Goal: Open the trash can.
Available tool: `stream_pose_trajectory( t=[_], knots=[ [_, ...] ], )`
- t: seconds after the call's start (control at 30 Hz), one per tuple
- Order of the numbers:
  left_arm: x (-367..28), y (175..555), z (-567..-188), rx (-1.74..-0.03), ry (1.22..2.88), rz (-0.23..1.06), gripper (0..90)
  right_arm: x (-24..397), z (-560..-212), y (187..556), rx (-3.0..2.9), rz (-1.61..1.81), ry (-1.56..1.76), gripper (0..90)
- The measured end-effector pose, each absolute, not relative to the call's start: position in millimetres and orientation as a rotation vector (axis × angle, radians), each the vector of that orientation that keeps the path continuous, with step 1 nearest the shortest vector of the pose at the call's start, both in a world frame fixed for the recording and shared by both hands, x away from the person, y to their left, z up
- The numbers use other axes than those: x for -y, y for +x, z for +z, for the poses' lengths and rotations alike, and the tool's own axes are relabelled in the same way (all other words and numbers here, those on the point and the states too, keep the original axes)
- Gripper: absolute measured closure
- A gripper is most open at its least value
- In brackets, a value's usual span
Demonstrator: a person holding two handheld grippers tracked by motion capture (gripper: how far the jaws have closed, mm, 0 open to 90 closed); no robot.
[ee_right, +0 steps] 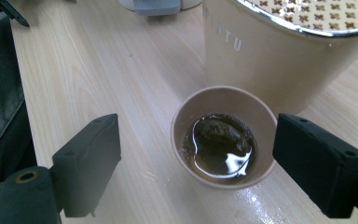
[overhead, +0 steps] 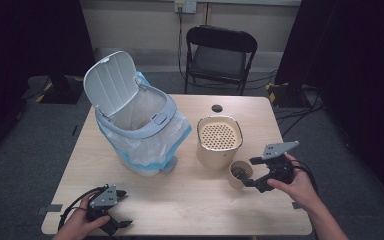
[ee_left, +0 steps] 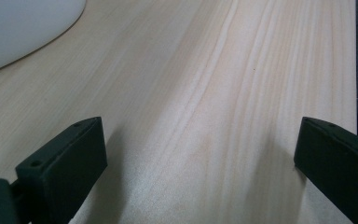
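**Right gripper open at the cup; left gripper idle and open**

Right gripper (ee_right: pixel 198 154): jaws spread wide, one to each side of the cup (ee_right: pixel 223 135). Neither pad presses on the cup wall; a clear gap shows on one side, and the other jaw sits just beside the rim. Whether that jaw touches cannot be told. Nothing is gripped.

Cup: paper, upright on the table (overhead: pixel 190 200), holding dark liquid with a brown lump in it. It stands just in front of the cream canister (overhead: pixel 219 141), close to its wall, near the table's right edge. A wet patch shows on the wood beside the cup.

Left gripper (overhead: pixel 121 207): jaws wide apart over bare wood at the near left corner, holding nothing, well apart from the cup.

Further out: a lined bin (overhead: pixel 140 125) with its lid raised stands left of the canister. A black chair (overhead: pixel 220 55) sits beyond the far edge.
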State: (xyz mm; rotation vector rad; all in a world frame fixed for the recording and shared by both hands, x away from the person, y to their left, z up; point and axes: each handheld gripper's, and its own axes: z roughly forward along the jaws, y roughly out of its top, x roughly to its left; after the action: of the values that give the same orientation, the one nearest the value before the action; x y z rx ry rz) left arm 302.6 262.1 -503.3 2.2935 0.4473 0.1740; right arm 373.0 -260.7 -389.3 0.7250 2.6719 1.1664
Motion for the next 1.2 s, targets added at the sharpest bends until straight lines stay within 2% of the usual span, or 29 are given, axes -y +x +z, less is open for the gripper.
stream_pose_trajectory(
  t=[0.53,1.2],
  knots=[
    [-262,303,-503,-0.449,2.293,0.174,1.5,285,-413,366,-2.635,1.183,0.810,14.6],
    [-262,302,-503,-0.453,2.293,0.177,1.4,279,-454,373,-2.598,1.178,0.849,14.6]
  ],
)
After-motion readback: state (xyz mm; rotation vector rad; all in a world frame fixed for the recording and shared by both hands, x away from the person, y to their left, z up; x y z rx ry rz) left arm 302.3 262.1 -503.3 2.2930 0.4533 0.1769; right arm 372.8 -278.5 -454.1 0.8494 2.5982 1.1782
